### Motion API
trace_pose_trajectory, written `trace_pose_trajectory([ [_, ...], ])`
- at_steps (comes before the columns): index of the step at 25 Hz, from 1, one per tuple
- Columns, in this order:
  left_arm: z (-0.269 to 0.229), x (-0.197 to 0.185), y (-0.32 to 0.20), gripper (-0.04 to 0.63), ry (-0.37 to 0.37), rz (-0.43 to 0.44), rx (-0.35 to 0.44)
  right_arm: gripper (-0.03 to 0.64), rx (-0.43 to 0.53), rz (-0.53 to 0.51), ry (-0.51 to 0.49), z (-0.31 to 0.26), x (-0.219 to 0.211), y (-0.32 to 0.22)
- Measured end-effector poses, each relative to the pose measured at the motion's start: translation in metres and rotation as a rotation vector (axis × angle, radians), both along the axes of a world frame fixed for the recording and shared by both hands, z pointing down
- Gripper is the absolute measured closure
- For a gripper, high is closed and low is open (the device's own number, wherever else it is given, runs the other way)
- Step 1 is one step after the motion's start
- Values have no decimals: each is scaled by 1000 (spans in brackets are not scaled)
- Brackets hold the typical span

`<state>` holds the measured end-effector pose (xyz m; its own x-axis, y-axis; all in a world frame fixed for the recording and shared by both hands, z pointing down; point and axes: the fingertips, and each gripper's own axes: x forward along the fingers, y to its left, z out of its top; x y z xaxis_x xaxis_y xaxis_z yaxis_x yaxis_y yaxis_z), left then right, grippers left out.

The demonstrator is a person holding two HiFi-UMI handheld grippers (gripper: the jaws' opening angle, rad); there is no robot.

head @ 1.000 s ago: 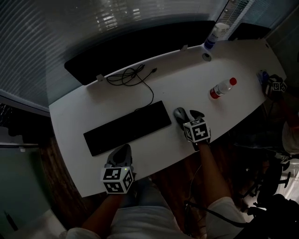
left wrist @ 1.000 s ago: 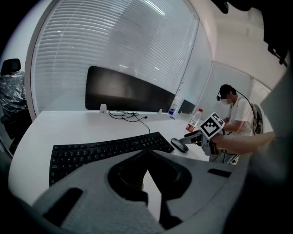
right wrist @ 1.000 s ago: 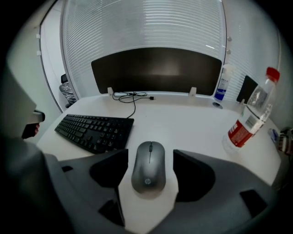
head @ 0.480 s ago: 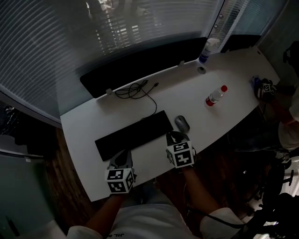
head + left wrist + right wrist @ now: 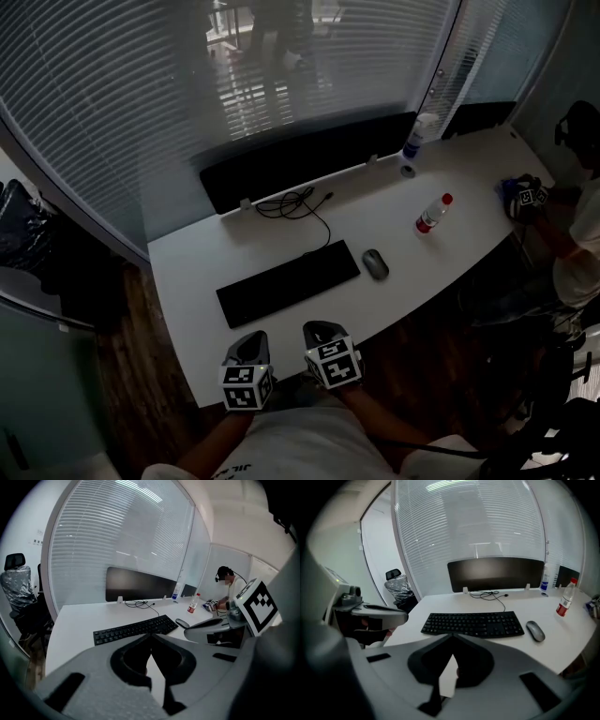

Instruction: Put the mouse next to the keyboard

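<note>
— Where is the mouse?
— The mouse lies on the white desk, just right of the middle of the head view. It sits just beside the right end of the black keyboard, and nothing touches it.
— And the tongs?
— Both hang at the desk's near edge, low in the frame and well apart from the mouse. The left gripper has its jaws pressed together with nothing between them. The right gripper, just beside it, is also closed and empty.
— What lies farther out?
— A coiled cable lies above the keyboard, in front of a dark panel. A red-capped bottle lies toward the upper right, and a spray bottle stands beyond it. A person sits at the right edge.
</note>
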<state>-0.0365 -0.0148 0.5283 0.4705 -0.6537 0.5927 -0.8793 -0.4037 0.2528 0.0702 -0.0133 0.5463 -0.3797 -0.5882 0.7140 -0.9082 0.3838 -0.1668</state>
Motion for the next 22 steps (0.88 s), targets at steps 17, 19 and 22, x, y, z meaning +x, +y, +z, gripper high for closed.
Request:
trace_pose_trajectory([
  [17, -16, -51, 15, 591, -2, -46, 59, 615, 44, -80, -14, -22, -59, 10],
  [19, -16, -52, 16, 591, 0, -49, 56, 615, 45, -82, -19, -23, -62, 11],
  [22, -17, -52, 16, 591, 0, -45, 59, 615, 47, -84, -21, -23, -64, 11],
])
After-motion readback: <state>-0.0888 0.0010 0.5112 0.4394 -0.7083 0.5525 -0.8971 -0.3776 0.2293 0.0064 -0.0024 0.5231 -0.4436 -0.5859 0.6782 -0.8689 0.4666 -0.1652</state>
